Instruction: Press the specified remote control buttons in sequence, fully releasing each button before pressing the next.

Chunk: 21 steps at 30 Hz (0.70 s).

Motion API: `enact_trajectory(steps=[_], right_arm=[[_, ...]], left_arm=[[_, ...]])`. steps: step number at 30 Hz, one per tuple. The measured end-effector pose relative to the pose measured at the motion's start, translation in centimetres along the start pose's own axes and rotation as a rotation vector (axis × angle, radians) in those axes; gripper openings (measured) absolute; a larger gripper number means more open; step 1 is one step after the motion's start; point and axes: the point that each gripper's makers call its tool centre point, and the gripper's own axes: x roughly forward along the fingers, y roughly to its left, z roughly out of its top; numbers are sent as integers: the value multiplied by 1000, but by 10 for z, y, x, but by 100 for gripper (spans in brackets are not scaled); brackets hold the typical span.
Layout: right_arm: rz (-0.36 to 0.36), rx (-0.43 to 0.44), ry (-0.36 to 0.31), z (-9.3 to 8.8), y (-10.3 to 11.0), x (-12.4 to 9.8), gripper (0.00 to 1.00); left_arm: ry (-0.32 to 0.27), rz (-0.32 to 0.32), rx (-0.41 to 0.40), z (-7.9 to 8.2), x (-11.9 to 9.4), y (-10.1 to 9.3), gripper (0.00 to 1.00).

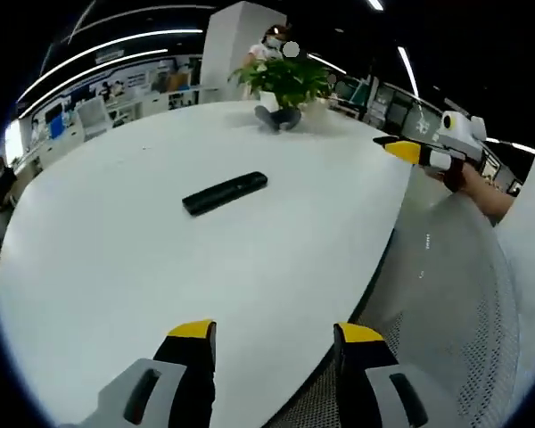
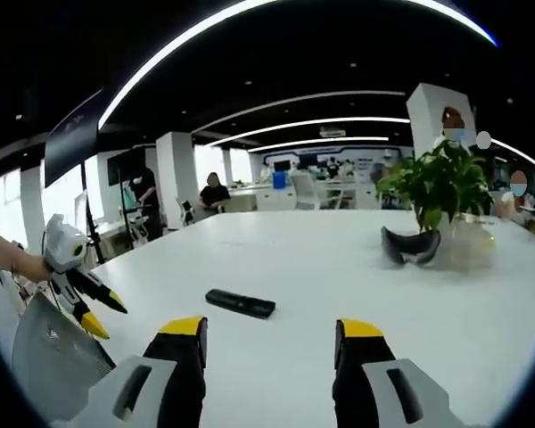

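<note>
Rising from the bottom of the left gripper view, the left gripper's (image 1: 275, 343) two yellow-tipped black fingers (image 1: 193, 343) stand spread wide apart with nothing between them, poised over the near edge of the white surface (image 1: 116, 259). Beyond them, well apart from the tips, the black remote control (image 1: 225, 193) lies flat on the surface, slanted across the view. Farther off, near the far edge, a potted green plant (image 1: 283, 82) stands with a dark curved object (image 1: 276, 119) at its foot. At the right of this view the right gripper (image 1: 401, 149) comes in, held by a person's hand (image 1: 459, 178) above a grey mesh chair back (image 1: 455, 294); its fingers look close together there. In the right gripper view, the right gripper's (image 2: 272, 343) own fingers (image 2: 185, 343) likewise stand wide apart and hold nothing, with the remote control (image 2: 240, 303) lying flat on the surface (image 2: 321, 259) just past the left fingertip and clear of it. The plant (image 2: 441, 183) stands to the right, the dark curved object (image 2: 410, 245) beside a clear pot (image 2: 468, 241). At the left the left gripper (image 2: 102, 314) shows, its yellow-tipped fingers parted and empty, over the mesh chair back (image 2: 49, 357). People sit and stand in the open office behind.
</note>
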Motion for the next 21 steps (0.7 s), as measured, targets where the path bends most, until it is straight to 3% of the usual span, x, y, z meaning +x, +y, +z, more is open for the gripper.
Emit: enact_trajectory(steps=[7,11,15,21], right_arm=[[-9,-29,47,-8,0,2,56],[-5,-28,57,-10,1,2,55],[-7,-34,74,-12,1,3,55],[-18,-32,81,-13,-2,2,54]], left_arm=[[57,-54,86,30,11,18,50],[122,-35,145,43,20,39,51],[136,-48,175,61,31,50,51],[177,-52,256,74,42,63,51]])
